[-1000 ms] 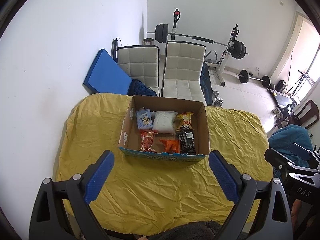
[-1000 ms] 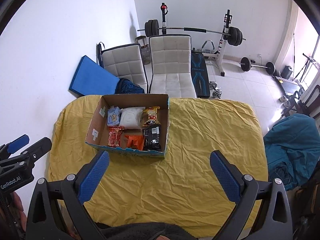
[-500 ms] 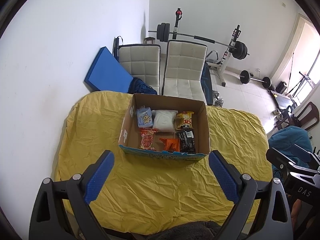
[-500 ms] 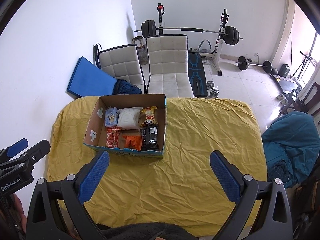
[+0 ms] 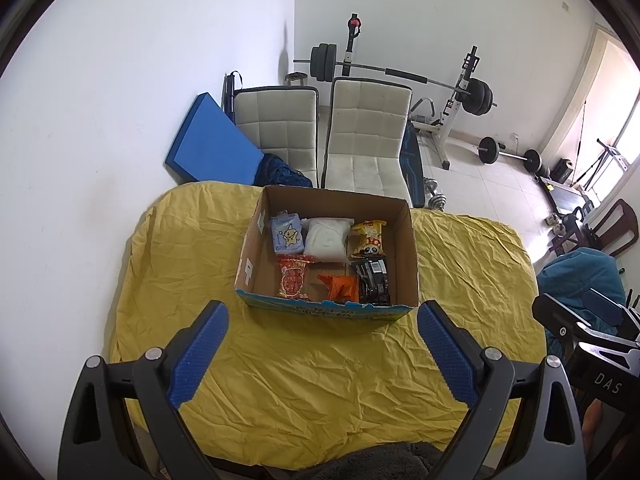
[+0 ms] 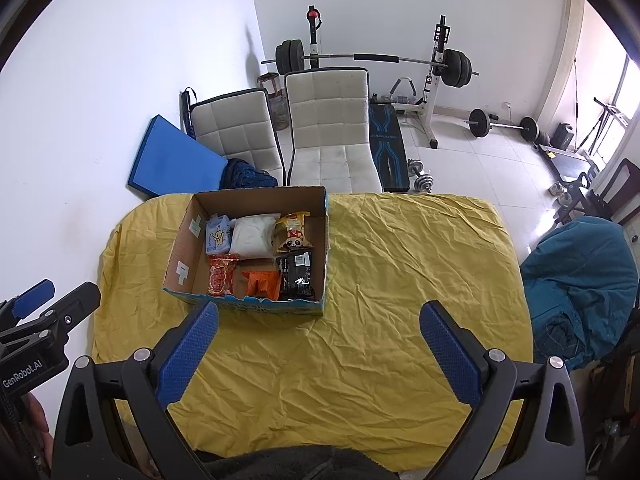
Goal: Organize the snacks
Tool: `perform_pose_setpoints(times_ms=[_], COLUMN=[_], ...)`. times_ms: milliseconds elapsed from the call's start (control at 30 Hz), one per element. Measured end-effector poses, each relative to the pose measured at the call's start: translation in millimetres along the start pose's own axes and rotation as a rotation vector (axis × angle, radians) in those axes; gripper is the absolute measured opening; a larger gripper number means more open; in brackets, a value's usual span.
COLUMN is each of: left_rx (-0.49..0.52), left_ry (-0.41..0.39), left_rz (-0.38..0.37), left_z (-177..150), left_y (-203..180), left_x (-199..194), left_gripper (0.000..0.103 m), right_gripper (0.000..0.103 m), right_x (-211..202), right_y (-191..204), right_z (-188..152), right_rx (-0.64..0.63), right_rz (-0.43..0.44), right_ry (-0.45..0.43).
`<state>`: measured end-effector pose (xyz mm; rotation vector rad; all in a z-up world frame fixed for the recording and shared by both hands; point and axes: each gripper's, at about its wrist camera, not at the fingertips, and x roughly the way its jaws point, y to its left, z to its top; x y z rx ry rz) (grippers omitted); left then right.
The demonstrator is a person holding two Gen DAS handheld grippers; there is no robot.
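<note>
An open cardboard box [image 5: 403,256] [image 6: 188,240] sits on the yellow-covered table [image 5: 320,368] [image 6: 400,280]. Inside lie several snack packs: a light-blue pack [image 5: 286,236], a white bag [image 5: 326,240], a yellow panda pack [image 5: 369,239], a red pack [image 5: 294,276], an orange pack [image 5: 339,287] and a black pack [image 5: 374,282]. My left gripper [image 5: 322,320] hovers open above the table, short of the box's front wall. My right gripper [image 6: 319,320] is open too, high over the table to the right of the box. Neither holds anything.
Two white padded chairs [image 5: 364,136] stand behind the table, with a blue mat [image 5: 208,144] leaning on the wall. A barbell rack [image 6: 400,60] and weights fill the far floor. A teal beanbag [image 6: 580,280] sits at the right.
Both grippers have drifted slightly back and up, so the box sits a little lower and farther in each view. Jaws stay open; nothing in the box has moved.
</note>
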<state>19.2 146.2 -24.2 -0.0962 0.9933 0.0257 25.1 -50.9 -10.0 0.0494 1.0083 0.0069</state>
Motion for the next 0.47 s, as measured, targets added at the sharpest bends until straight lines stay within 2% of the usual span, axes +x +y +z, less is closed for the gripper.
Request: perform_pose_setpoints(times_ms=[467], left_rx=[-0.001], left_ry=[-0.008], left_rz=[-0.003], left_z=[2.8], left_y=[-1.5], left_x=[0.8], left_gripper=[0.097], right_gripper=[0.102], right_x=[-1.9], right_y=[-1.7], right_z=[3.1], right_rx=[0.020], right_rz=[-0.022], right_ry=[-0.015])
